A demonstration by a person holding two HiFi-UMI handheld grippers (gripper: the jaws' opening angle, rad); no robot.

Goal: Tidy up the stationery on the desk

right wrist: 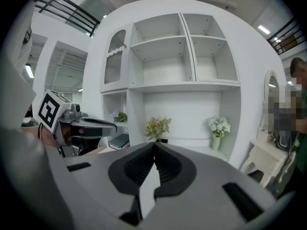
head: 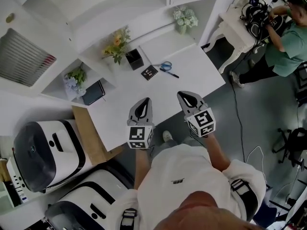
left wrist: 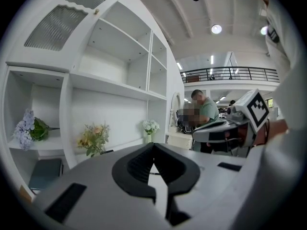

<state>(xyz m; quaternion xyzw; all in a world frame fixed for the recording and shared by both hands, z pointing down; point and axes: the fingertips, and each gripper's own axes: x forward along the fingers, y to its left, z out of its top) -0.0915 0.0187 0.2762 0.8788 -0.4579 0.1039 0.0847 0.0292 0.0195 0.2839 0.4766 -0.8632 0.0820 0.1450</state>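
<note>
On the white desk (head: 192,75) lie blue-handled scissors (head: 166,66) with a black pen (head: 171,74) beside them. A small black patterned box (head: 149,73) lies just left of them. A black pen holder (head: 135,59) stands at the desk's back, by yellow flowers (head: 116,43). My left gripper (head: 145,100) and right gripper (head: 183,94) hover side by side over the near edge, well short of the stationery. Both are shut with nothing between the jaws. The jaw tips meet in the left gripper view (left wrist: 153,145) and in the right gripper view (right wrist: 154,143).
White shelving (head: 96,13) backs the desk, with white flowers (head: 185,17), purple flowers (head: 74,79) and a dark notebook (head: 94,92) in a side nook. White rounded machines (head: 45,152) stand at lower left. A person in green (head: 288,44) works at another desk at the right.
</note>
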